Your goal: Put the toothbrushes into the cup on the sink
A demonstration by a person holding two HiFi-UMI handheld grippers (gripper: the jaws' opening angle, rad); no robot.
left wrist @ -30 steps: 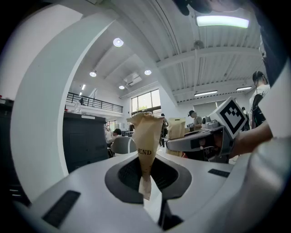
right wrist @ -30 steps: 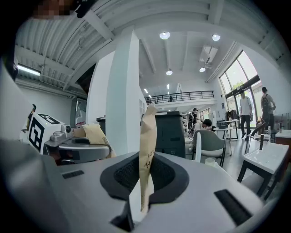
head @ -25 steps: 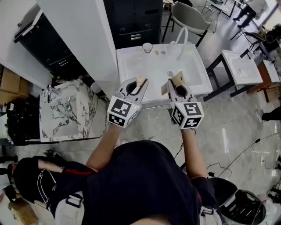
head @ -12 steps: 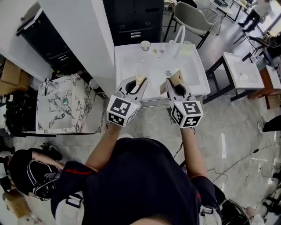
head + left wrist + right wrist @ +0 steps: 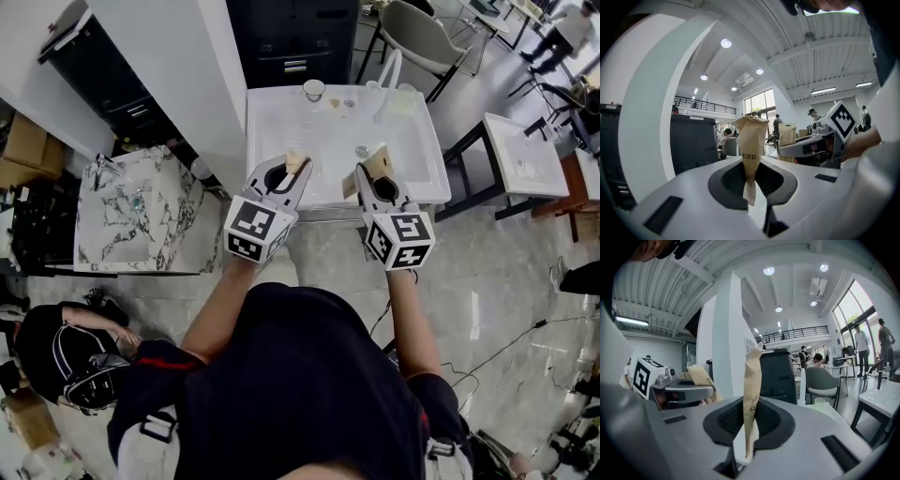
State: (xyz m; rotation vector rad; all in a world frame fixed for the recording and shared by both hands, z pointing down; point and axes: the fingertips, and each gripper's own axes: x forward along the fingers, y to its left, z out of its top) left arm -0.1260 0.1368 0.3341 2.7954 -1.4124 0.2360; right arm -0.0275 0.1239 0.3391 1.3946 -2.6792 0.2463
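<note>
Tan paper wrapper [image 5: 751, 150] clamped upright in left hand-held gripper [image 5: 296, 172], second wrapper [image 5: 751, 394] likewise in right hand-held gripper [image 5: 375, 172], above sink's [image 5: 328, 136] near edge; cup [image 5: 314, 90] at far edge.

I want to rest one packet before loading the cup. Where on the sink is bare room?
The basin looks bare left of the drain, between the cup and the left gripper. The back rim is crowded: cup, small bits, faucet. The right gripper blocks the front right.
</note>
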